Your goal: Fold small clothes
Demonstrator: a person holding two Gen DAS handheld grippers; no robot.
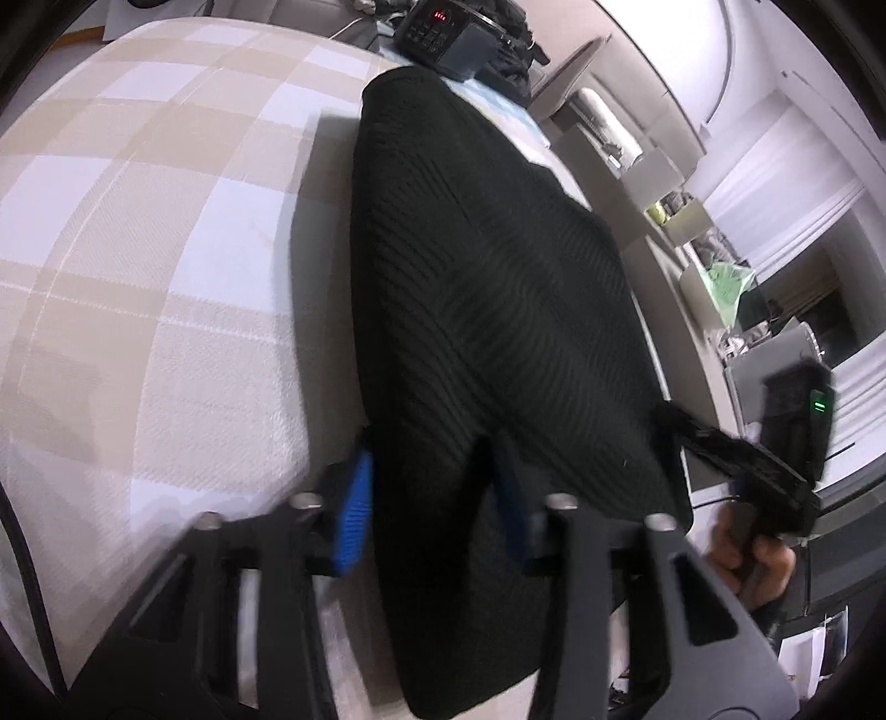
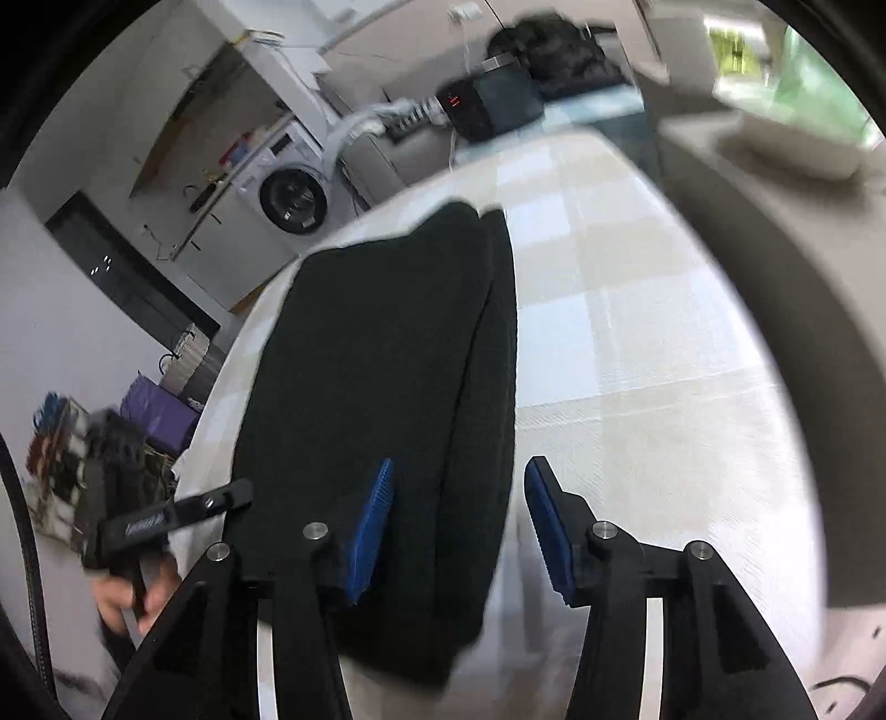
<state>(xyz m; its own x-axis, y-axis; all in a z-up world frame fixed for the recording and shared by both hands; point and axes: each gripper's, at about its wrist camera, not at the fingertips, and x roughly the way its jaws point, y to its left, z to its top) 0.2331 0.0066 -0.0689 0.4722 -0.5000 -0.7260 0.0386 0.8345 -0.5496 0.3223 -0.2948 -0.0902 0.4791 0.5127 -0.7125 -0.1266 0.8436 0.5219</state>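
Observation:
A black ribbed knit garment (image 1: 487,310) lies folded lengthwise on a beige and white checked cloth (image 1: 155,232). My left gripper (image 1: 437,498) is open, its blue pads (image 1: 351,515) straddling the garment's near end. In the right wrist view the same garment (image 2: 376,360) lies in a long strip with a folded layer on its right side. My right gripper (image 2: 459,509) is open, with its blue pads (image 2: 371,531) on either side of the garment's near right edge. Each gripper shows in the other's view, the right one (image 1: 736,459) and the left one (image 2: 183,512).
A black appliance with a red display (image 1: 437,27) stands at the far end of the table, also in the right wrist view (image 2: 482,105). A washing machine (image 2: 288,188) and bags on the floor (image 2: 160,415) stand on the left. Shelves with boxes (image 1: 681,216) stand on the right.

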